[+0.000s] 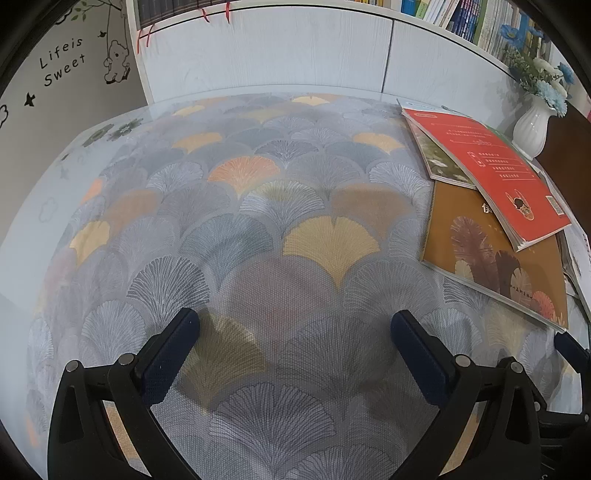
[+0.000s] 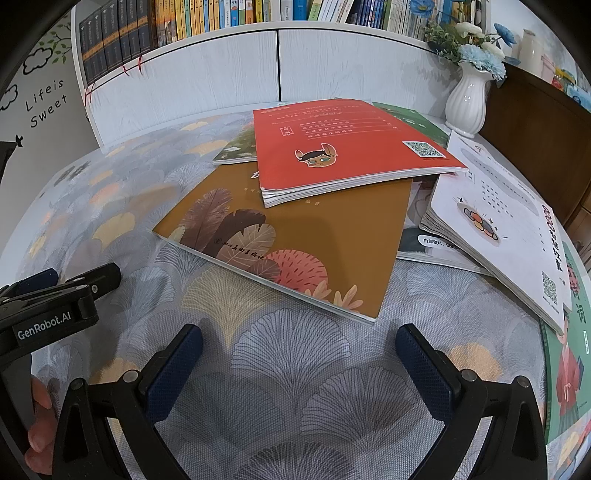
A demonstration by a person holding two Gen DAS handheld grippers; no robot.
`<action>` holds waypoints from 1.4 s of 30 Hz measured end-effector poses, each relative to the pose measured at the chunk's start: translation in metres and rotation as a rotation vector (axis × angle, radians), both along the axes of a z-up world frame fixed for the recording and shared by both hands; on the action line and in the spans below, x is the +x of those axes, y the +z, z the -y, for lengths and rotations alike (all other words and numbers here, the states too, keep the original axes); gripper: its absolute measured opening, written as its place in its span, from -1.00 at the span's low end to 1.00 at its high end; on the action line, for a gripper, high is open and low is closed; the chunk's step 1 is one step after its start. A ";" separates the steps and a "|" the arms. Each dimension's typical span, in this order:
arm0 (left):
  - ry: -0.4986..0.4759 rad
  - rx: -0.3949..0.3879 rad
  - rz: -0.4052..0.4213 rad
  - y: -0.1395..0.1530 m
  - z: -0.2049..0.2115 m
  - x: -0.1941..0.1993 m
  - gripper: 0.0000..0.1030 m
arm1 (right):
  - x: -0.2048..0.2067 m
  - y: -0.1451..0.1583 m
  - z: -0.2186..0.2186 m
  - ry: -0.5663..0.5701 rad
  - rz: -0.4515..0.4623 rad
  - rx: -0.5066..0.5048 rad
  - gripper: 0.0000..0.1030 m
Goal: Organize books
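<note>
Bookshelves (image 2: 221,18) back a worktop (image 2: 295,369) covered in a fan-patterned cloth, with a white vase (image 2: 466,103) of blue flowers at 1 o'clock. Seen from the right wrist, the loose books lie at 12 o'clock: a red book (image 2: 347,147) rests askew on a brown book (image 2: 314,236), a white book (image 2: 509,221) sits at 2 o'clock, and a green book (image 2: 406,114) lies underneath. They look like thin, floppy paperbacks, light and glossy, probably best pinched at a free edge or corner near the spine. The left tongs (image 1: 295,354) and right tongs (image 2: 299,362) both gape fully apart, empty, over bare cloth.
</note>
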State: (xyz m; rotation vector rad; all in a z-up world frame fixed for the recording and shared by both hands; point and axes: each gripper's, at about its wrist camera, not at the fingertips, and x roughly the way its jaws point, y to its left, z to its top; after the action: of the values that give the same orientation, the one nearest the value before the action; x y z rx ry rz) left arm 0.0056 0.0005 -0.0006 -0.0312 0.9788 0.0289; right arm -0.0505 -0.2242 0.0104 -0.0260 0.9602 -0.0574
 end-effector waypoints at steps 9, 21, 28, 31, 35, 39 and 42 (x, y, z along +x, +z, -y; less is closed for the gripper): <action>0.002 0.002 0.001 -0.001 0.000 0.000 1.00 | 0.000 0.000 0.000 0.000 0.000 0.000 1.00; -0.001 -0.002 0.004 -0.001 -0.001 0.001 1.00 | -0.001 -0.002 0.000 0.000 0.000 -0.007 1.00; 0.000 0.002 0.005 -0.001 0.000 0.001 1.00 | 0.000 -0.001 -0.001 0.001 0.000 -0.007 1.00; 0.004 0.004 0.006 -0.001 0.001 0.000 1.00 | 0.000 -0.001 0.000 0.001 0.001 -0.007 1.00; -0.007 0.005 0.036 -0.001 0.001 -0.006 1.00 | 0.000 -0.001 -0.001 0.001 0.001 -0.007 1.00; -0.007 0.008 0.035 -0.001 0.001 -0.005 1.00 | 0.000 -0.001 -0.001 0.001 0.001 -0.007 1.00; -0.007 0.007 0.035 -0.001 0.001 -0.005 1.00 | 0.000 -0.001 -0.001 0.001 0.001 -0.006 1.00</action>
State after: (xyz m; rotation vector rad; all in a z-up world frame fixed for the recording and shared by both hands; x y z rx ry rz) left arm 0.0003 -0.0006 -0.0021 -0.0216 0.9438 0.0251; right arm -0.0509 -0.2236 0.0092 -0.0323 0.9593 -0.0596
